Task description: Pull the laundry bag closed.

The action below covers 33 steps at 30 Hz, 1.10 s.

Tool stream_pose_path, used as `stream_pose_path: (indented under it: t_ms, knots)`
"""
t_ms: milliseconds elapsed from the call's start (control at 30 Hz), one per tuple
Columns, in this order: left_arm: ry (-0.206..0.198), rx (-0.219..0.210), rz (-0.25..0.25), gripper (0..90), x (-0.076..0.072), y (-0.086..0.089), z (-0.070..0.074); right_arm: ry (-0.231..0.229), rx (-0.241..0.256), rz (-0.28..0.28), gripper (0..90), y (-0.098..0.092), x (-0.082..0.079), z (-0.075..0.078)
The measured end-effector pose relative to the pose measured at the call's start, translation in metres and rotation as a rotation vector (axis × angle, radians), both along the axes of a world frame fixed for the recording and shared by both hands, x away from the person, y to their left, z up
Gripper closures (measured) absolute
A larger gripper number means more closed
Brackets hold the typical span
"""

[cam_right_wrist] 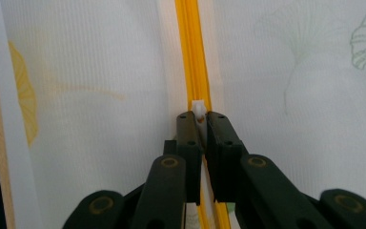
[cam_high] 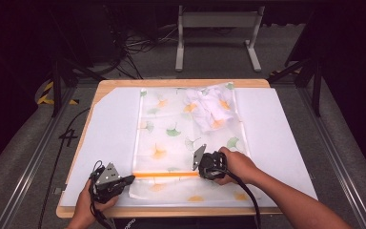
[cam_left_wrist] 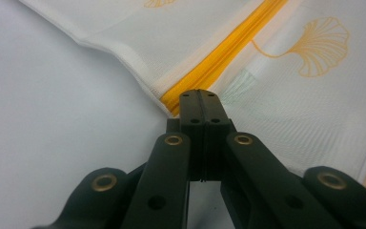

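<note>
Work in hand: running the zipper of a mesh laundry bag [cam_high: 190, 138] that lies flat on a white mat [cam_high: 109, 143] on the tabletop [cam_high: 181, 82].
Zipper line: the orange zipper [cam_high: 164, 174] runs left to right across the near end of the bag, parallel to the tabletop's front edge; this long axis is what the next move turns on.
Left gripper [cam_high: 129, 179]: at the zipper's left end, jaws pressed together on the bag's edge right where the orange tape [cam_left_wrist: 228, 52] begins, so it looks to be pinching the fabric there as an anchor.
Right gripper [cam_high: 201, 168]: at the other end of the visible orange line, jaws nearly together around the small white zipper pull [cam_right_wrist: 198, 110], pinching it.
Direction from right gripper: in the right gripper view the orange zipper [cam_right_wrist: 193, 52] stretches straight ahead beyond the jaws and also passes beneath them, so the gripper is lined up along the track.
Nearer hand: the right hand [cam_high: 240, 164] holds the slider; the left hand [cam_high: 93, 202] is well apart from it, a zipper's length away.
Judgement: travel should follow the track's line, left or right, while the left end stays held taut.
Elsewhere: a crumpled white cloth with the same leaf print [cam_high: 212, 107] sits on the bag's far right corner, well apart from both grippers.
</note>
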<state>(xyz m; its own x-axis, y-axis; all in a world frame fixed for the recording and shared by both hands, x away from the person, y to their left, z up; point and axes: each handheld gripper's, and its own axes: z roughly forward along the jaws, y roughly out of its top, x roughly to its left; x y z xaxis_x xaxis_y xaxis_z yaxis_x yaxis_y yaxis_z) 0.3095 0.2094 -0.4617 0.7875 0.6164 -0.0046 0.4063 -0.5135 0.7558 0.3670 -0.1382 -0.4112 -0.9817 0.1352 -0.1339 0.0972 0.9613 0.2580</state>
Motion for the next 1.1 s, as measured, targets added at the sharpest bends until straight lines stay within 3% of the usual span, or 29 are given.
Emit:
stream_pose_path:
  t_ms: [733, 1100]
  knots:
    - [0.004, -0.002, -0.001, 90.0, 0.000, 0.001, 0.000, 0.018, -0.002, -0.082, 84.3, -0.059, 0.001, 0.002]
    - [0.004, -0.002, 0.000, 90.0, 0.000, 0.001, 0.000, 0.022, 0.008, -0.119, 84.3, -0.077, 0.000, 0.003]
